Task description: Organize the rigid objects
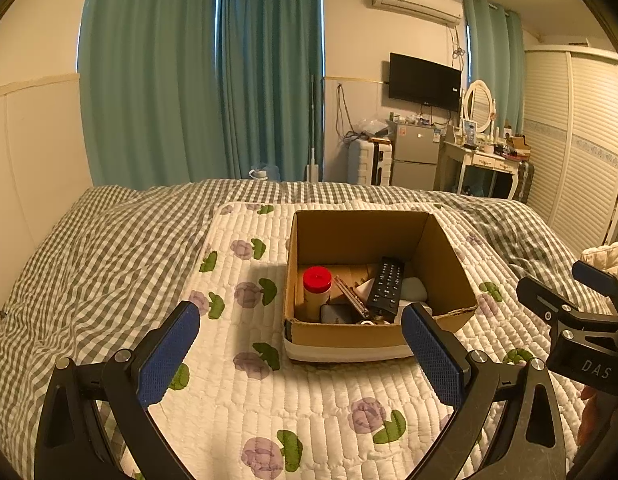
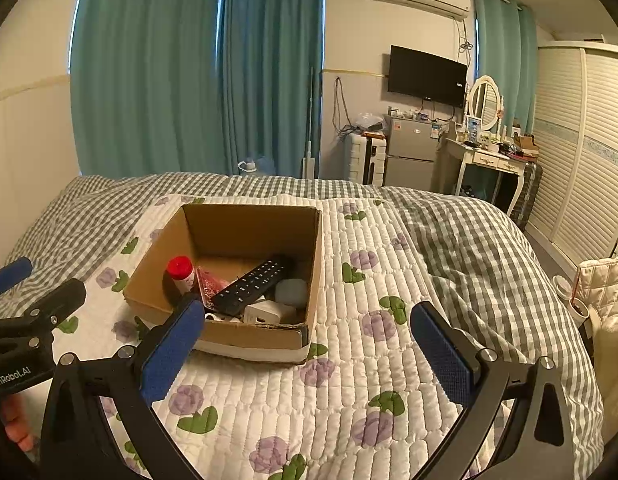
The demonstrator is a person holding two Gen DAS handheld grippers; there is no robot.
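An open cardboard box (image 1: 349, 336) stands on a quilted floral mat (image 1: 237, 392) on the bed; it also shows in the right wrist view (image 2: 253, 334). Inside lie a red-capped jar (image 1: 316, 286), a black remote (image 1: 386, 284), a pale blue-grey item (image 1: 413, 289) and small white pieces. In the right wrist view the jar (image 2: 181, 270), remote (image 2: 251, 282) and a white adapter (image 2: 269, 312) show. My left gripper (image 1: 301, 352) is open and empty, in front of the box. My right gripper (image 2: 309, 354) is open and empty, to the box's right.
A grey checked duvet (image 1: 93, 256) covers the bed around the mat. Teal curtains (image 1: 197, 80) hang behind. A fridge (image 1: 415, 152), a suitcase, a dressing table (image 1: 481, 160) and a louvred wardrobe (image 1: 577, 140) stand at the far right. A cream quilted item (image 2: 605, 292) lies beside the bed.
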